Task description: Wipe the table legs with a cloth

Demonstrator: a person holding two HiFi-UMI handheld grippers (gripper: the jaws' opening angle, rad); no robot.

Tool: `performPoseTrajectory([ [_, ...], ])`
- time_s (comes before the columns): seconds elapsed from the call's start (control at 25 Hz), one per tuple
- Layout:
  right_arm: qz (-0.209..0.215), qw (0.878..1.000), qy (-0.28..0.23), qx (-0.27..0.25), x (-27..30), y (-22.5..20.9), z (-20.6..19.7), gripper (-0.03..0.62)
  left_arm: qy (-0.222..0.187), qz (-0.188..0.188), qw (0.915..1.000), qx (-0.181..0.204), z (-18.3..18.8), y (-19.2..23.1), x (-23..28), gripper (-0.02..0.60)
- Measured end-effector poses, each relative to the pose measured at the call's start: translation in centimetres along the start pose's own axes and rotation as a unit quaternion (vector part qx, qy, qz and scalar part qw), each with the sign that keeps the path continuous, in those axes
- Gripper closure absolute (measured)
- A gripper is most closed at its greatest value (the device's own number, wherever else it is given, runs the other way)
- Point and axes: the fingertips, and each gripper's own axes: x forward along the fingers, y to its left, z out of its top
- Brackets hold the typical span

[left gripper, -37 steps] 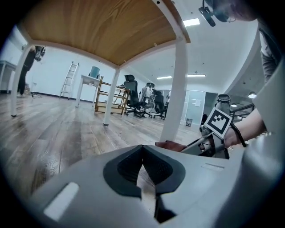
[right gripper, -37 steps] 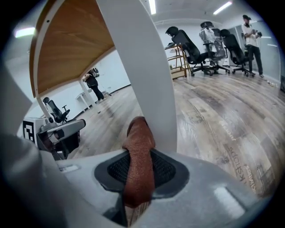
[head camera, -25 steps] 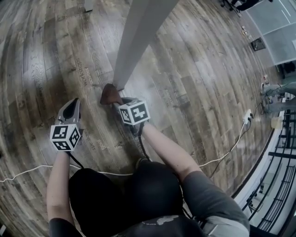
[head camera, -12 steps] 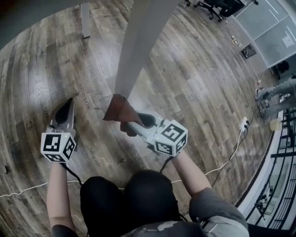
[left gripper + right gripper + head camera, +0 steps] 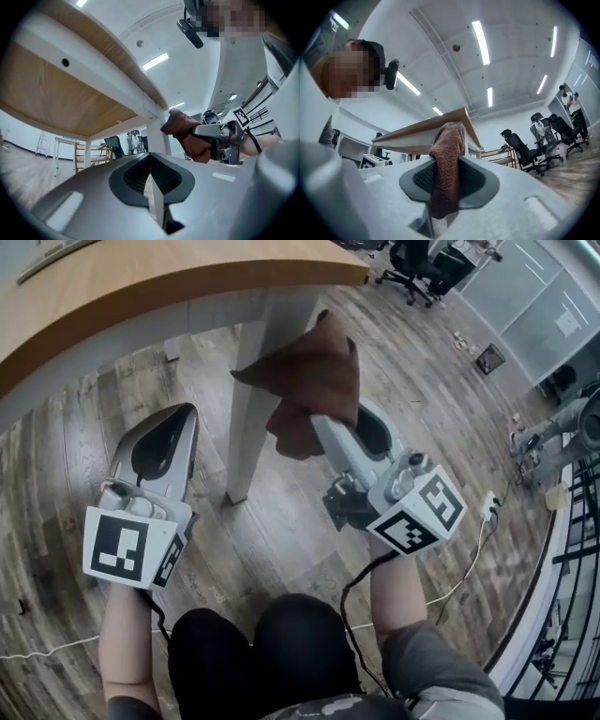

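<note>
A brown cloth (image 5: 309,381) is pinched in my right gripper (image 5: 323,423), which is shut on it and held up near the table's corner. The cloth (image 5: 447,164) hangs between the jaws in the right gripper view. The white table leg (image 5: 251,399) drops from the wooden tabletop (image 5: 141,282) just left of the cloth. My left gripper (image 5: 178,418) is shut and empty, to the left of the leg. In the left gripper view the leg (image 5: 157,138) stands ahead, with the cloth (image 5: 185,136) and right gripper (image 5: 199,133) to its right.
Wood-plank floor (image 5: 422,409) lies all around. A white cable (image 5: 469,549) runs to a socket at the right. Office chairs (image 5: 422,259) stand at the far upper right; a railing (image 5: 572,568) lines the right edge. The person's knees (image 5: 272,643) are below.
The right gripper has risen with the cloth from the foot of the leg at floor level to just under the tabletop. The left gripper has also lifted, and the head view tilted upward.
</note>
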Motion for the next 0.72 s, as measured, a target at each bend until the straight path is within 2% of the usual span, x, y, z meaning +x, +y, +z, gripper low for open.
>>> performPoseTrajectory([
  [0.12,-0.022,1.0,-0.004,-0.014,1.0,-1.1,0.7,0.505,-0.009,0.003,0.9997,0.021,0.8,-0.6,1.5,0.561],
  [0.24,-0.029,0.999,0.025,-0.009,0.5,-1.4,-2.2,0.504,0.01,0.009,0.9999,0.009,-1.8,-1.4,1.6,0.561],
  [0.44,-0.04,0.994,0.095,0.026,-1.1,-1.6,-10.7,0.505,0.046,0.005,0.9989,0.008,-9.8,-2.1,0.2,0.561],
  [0.56,-0.061,0.99,0.128,0.023,-2.3,-2.1,-16.1,0.505,0.073,0.008,0.9973,0.001,-15.7,-2.3,-1.1,0.561],
  [0.64,-0.073,0.985,0.153,0.016,-3.4,-2.4,-19.8,0.505,0.08,0.019,0.9966,-0.008,-18.7,-2.3,-2.2,0.561],
  [0.72,-0.081,0.981,0.174,0.015,-4.4,-2.5,-23.2,0.505,0.077,0.043,0.9961,0.001,-21.1,-1.9,-3.2,0.561],
])
